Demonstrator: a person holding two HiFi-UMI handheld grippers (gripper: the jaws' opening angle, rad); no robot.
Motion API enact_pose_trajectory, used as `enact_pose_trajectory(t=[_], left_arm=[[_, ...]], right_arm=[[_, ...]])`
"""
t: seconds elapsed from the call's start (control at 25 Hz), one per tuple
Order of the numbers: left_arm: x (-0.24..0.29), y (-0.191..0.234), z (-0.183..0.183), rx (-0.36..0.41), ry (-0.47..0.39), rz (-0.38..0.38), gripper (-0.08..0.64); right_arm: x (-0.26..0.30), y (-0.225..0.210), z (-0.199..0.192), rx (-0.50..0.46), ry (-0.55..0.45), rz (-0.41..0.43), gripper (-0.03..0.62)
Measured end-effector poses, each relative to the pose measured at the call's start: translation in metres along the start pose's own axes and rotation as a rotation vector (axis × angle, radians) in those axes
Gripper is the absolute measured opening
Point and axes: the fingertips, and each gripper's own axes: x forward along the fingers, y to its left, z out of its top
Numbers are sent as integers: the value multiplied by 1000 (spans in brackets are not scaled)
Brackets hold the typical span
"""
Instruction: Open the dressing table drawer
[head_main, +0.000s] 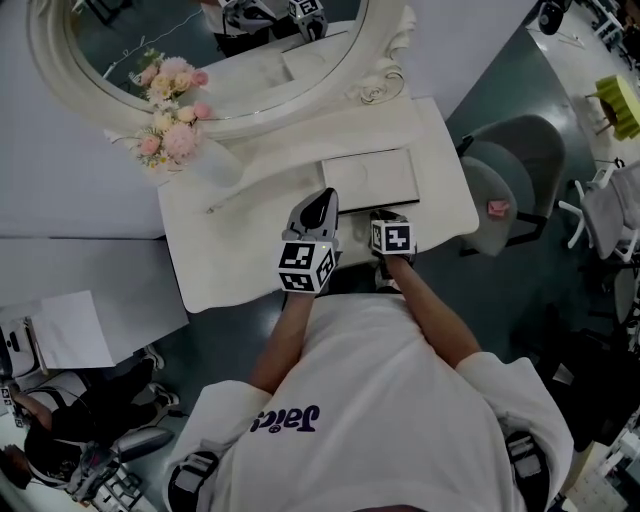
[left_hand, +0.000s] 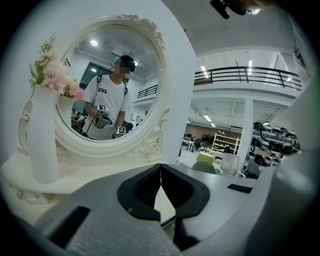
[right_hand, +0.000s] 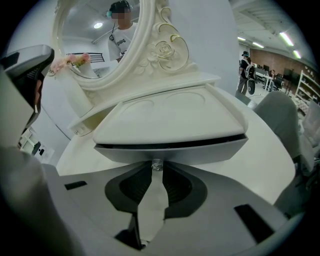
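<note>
Two grippers work over the white dressing table (head_main: 440, 200), and the step in hand looks like the grasp on the handle, just ahead of the pull. At the far left of the table top stands a vase of pink flowers (head_main: 180, 140), well apart from the work, below the oval mirror (head_main: 230, 50).

Next comes the left gripper (left_hand: 160, 167). Its jaws are clenched tip to tip with nothing between them, and it hovers over the table top, taking no part.

The drawer (right_hand: 210, 150) sits in a low raised section at the middle of the table top, in front of the mirror. Only a thin dark seam parts its front from the panel above, so it reads as not yet drawn out. Its long axis runs side to side, parallel to the table's front edge. Its face points toward the person, which is likely the way it slides.

At the middle of that face is a small clear knob (right_hand: 157, 164). The right gripper (right_hand: 157, 171), tilted steeply downward, has its jaws closed on the knob at the very tips. The next move calls for a straight pull back toward the person, square to the drawer's face. The grip needs to be firm, since so small a knob held at the fingertips could slip free. A grey chair (head_main: 510, 185) stands at the table's right.
</note>
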Motion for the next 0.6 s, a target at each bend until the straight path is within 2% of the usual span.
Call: enact_pose_trajectory(t=[0.6], left_arm=[[-4,-21,-15,7,32,-82,15]], right_arm=[[-17,2,-29,27,-4,-26,74]])
